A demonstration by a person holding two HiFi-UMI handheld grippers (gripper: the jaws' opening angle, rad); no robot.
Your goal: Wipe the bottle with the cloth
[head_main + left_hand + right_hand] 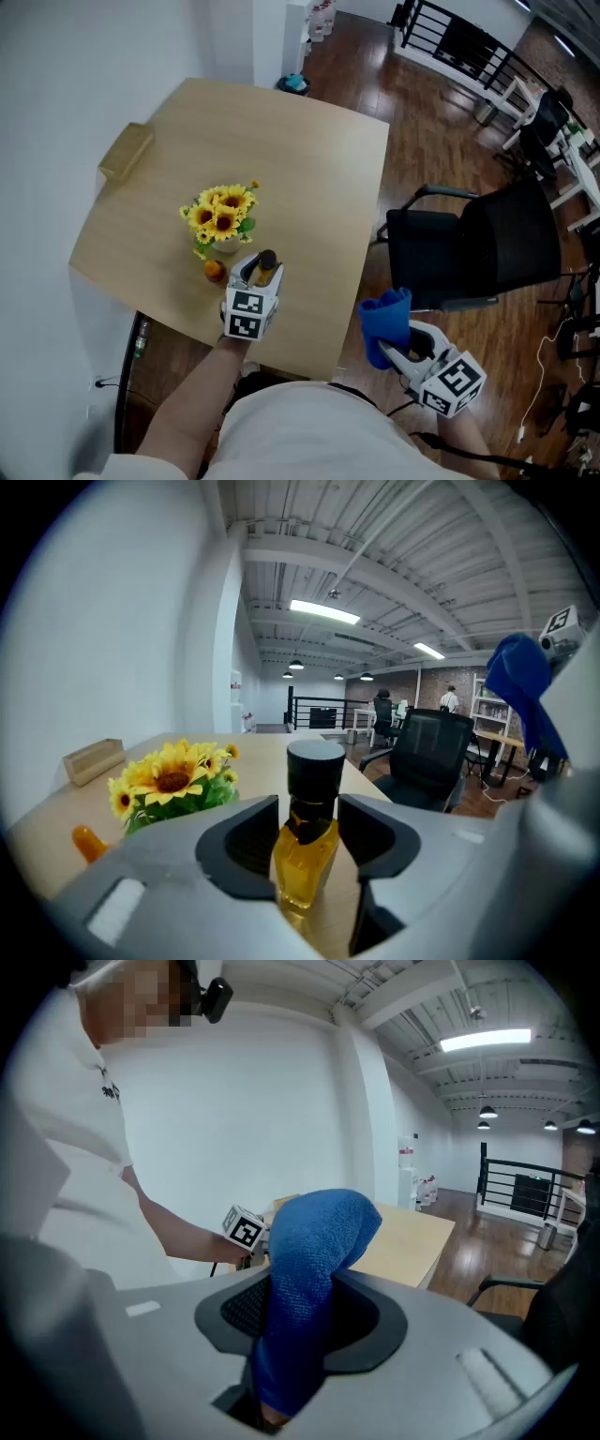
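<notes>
A small bottle (305,841) of amber liquid with a black cap stands upright between the jaws of my left gripper (305,841), which is shut on it. In the head view the bottle (266,267) sits near the front edge of the wooden table (300,187), with the left gripper (259,274) around it. My right gripper (392,352) is off the table to the right, over the floor, shut on a blue cloth (384,323). In the right gripper view the cloth (305,1288) stands up out of the jaws and droops over.
A pot of sunflowers (222,219) and a small orange object (216,272) stand just left of the bottle. A wooden block (126,151) lies at the table's left edge. A black office chair (478,246) stands to the right of the table.
</notes>
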